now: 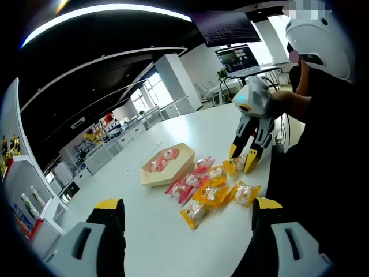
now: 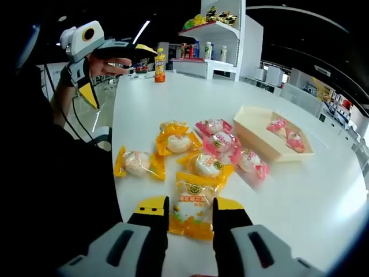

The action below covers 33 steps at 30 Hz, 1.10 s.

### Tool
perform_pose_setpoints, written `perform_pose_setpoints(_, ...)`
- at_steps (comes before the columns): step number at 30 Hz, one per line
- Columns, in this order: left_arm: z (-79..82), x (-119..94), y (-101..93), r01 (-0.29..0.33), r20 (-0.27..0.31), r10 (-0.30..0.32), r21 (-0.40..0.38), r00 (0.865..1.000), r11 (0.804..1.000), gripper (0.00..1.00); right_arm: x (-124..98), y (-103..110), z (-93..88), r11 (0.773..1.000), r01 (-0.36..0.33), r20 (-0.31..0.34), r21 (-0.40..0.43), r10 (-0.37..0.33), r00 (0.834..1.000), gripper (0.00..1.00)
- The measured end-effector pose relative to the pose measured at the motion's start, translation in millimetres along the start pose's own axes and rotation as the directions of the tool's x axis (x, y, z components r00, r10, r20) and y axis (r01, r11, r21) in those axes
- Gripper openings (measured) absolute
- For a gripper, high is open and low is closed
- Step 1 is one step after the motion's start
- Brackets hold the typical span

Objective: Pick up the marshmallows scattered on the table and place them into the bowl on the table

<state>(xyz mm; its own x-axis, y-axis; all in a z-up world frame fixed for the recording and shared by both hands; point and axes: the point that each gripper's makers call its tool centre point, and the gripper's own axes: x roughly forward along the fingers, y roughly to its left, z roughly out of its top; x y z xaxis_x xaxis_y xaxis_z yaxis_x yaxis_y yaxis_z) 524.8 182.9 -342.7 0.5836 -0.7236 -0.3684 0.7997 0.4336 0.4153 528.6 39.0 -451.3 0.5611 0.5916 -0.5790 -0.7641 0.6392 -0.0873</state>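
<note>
Gleaming white table, office shelving

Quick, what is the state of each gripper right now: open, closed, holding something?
Left gripper: open, holding nothing, above the table.
Right gripper: jaws around a yellow marshmallow packet; whether they already clamp it cannot be told.

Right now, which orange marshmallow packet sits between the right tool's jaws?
The orange packet nearest the camera, standing between the right tool jaws; the other orange packets lie farther up the table.
</note>
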Motion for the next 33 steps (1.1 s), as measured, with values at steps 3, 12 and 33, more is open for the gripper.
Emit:
perform_pose_setpoints(3,-1.9,1,-0.4,0.001,-0.006,-0.001,0.0,1.0,1.0,0.9,0,0,-0.3,1.0,-0.001,-0.002,-0.006,0.001,1.0,0.27)
perform_pose_setpoints(12,0.2,-1,0.9,-0.002,0.004,0.002,0.007,1.0,1.0,0.9,1,1,0.0,1.0,0.0,-0.003,-0.011,0.0,1.0,0.26)
perform_pose_setpoints(33,6.7,4,-6.2,0.02,0.009,-0.02,0.015,1.0,1.0,0.9,-13,-3,0.7,1.0,0.006,0.012,-0.029,-0.006,1.0,0.22)
